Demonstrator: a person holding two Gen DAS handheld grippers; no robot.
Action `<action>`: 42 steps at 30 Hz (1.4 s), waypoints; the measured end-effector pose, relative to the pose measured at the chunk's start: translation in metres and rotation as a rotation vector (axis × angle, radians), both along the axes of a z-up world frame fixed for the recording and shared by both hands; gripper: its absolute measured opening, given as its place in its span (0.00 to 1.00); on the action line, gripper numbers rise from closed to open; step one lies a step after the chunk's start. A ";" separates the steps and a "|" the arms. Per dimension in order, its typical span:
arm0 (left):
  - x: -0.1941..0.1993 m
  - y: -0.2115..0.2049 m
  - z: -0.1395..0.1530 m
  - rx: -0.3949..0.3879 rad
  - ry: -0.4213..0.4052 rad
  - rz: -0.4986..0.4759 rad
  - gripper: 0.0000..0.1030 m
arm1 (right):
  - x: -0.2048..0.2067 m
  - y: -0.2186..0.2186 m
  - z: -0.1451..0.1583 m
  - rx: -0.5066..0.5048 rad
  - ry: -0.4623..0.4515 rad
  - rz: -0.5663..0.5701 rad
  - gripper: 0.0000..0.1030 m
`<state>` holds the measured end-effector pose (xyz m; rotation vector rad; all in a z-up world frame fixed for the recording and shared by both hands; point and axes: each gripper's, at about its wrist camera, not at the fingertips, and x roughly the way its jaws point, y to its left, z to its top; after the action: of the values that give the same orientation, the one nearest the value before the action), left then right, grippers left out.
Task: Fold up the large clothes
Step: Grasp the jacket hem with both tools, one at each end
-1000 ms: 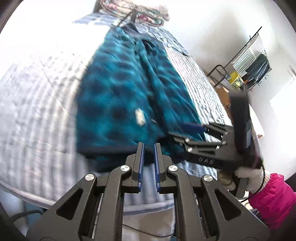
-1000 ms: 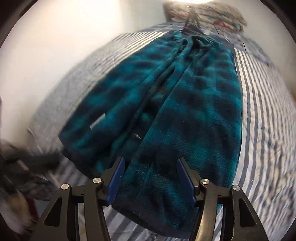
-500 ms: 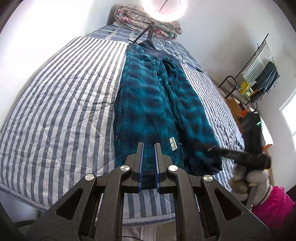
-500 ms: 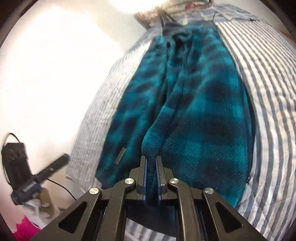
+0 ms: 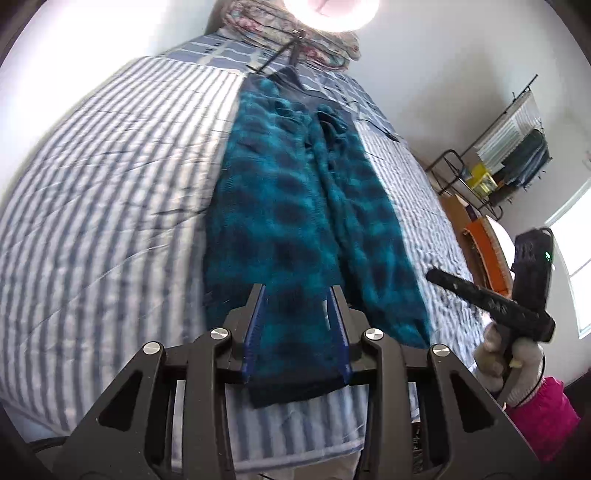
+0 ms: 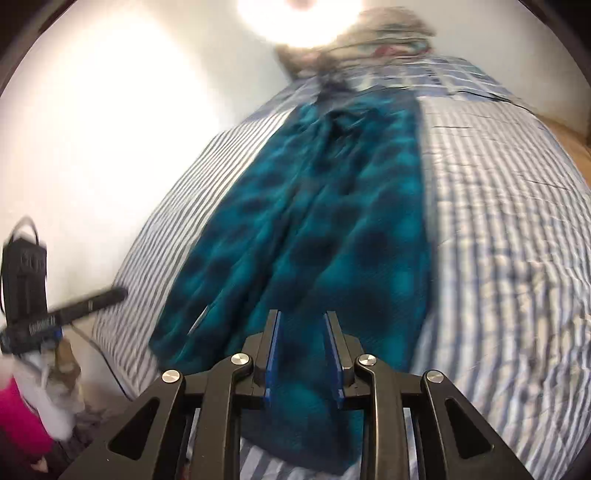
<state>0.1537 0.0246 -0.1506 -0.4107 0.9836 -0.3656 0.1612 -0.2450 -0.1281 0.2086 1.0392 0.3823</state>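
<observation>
A long teal and dark blue checked fleece garment (image 5: 295,206) lies stretched lengthwise on the striped bed (image 5: 110,192), two long halves side by side. My left gripper (image 5: 297,295) is open above the near hem of the left half, nothing between its pads. My right gripper (image 6: 301,321) is open above the near hem of the right half (image 6: 314,251), also empty. The right gripper also shows in the left wrist view (image 5: 491,302), off the bed's right edge. The left gripper shows in the right wrist view (image 6: 62,317), at far left.
Folded bedding (image 5: 291,40) and a bright ring light (image 5: 332,11) stand at the bed's far end. A clothes rack (image 5: 517,147) and an orange box (image 5: 484,251) are at the right. A wall (image 6: 92,129) runs along the bed's left side.
Both grippers were shut half a second ago and are open now. Both have drawn back slightly toward the near edge of the bed; the garment lies flat.
</observation>
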 end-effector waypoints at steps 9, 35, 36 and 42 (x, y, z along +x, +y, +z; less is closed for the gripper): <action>0.059 -0.077 -0.021 -0.026 0.061 -0.087 0.31 | 0.088 -0.047 -0.026 0.058 0.048 -0.181 0.39; 0.095 -0.094 -0.062 0.024 0.117 -0.055 0.00 | 0.137 -0.023 -0.053 -0.116 0.081 -0.134 0.22; 0.093 -0.091 -0.055 0.032 0.099 -0.057 0.00 | 0.130 -0.016 -0.040 -0.134 0.037 -0.102 0.22; 0.073 -0.070 -0.018 0.162 -0.003 -0.068 0.00 | 0.081 0.016 -0.008 -0.182 -0.050 0.033 0.22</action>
<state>0.2265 -0.0451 -0.1690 -0.2301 1.0184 -0.3448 0.2424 -0.2294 -0.1356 0.0187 1.0229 0.3192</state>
